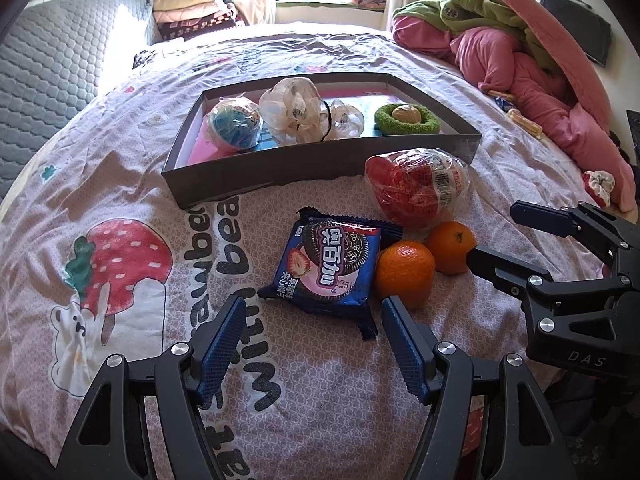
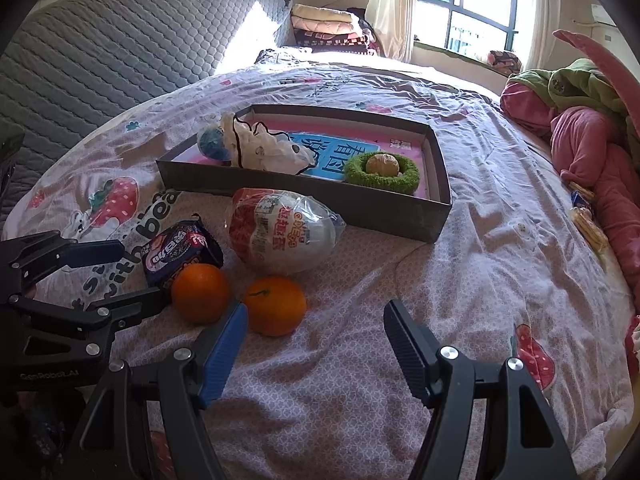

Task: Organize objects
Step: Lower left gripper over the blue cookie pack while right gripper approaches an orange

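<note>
While both my claws gape wide and empty, left claw (image 1: 312,312) hovers near the cookie packet (image 1: 330,266), right claw (image 2: 316,316) beside an orange (image 2: 275,306).

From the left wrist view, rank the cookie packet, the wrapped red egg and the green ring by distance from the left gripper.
1. Cookie packet, just ahead of the left gripper.
2. Wrapped red egg, farther back, right.
3. Green ring, inside the box.

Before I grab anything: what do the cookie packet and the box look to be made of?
Cookie packet: glossy plastic film, by its sheen and crimped, crinkled ends. Box: seemingly grey cardboard, matte, with thin stiff walls and folded corners.
</note>
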`<state>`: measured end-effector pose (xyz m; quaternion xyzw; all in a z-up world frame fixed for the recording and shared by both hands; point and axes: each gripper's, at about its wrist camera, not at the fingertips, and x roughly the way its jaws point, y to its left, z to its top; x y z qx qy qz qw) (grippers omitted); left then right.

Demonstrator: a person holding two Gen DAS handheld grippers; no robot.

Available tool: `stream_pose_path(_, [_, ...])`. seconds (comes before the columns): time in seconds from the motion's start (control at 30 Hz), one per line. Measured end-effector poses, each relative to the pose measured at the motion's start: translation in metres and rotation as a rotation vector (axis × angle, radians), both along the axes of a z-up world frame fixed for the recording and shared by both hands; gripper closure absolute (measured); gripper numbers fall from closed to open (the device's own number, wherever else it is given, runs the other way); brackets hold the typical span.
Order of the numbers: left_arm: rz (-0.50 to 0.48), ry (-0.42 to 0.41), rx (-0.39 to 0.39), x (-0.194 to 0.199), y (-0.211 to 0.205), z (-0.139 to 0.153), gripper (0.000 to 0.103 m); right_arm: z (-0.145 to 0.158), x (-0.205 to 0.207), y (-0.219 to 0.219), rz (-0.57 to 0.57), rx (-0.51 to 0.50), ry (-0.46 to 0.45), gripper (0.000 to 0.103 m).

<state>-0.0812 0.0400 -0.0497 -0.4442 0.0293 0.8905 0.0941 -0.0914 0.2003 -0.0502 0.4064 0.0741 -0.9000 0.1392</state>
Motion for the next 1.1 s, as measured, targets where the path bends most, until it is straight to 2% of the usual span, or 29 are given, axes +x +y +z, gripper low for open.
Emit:
stream_pose_path(0.3, [0.016, 0.010, -0.013, -0.008, -0.002, -0.004, 0.031, -0.004, -0.001, -0.004, 0.008, 0.011, -0.008, 0.033])
stream_pose_path(0.63, [0.047, 0.007, 0.008, -0.020, -0.016, -0.007, 0.031, -0.011, -0.004, -0.009, 0.017, 0.032, -0.019, 0.033])
stream_pose_path(1.1, [0.046, 0.022, 0.012, -0.040, -0.016, -0.013, 0.031, -0.019, -0.009, -0.014, 0.026, 0.047, -0.019, 0.033])
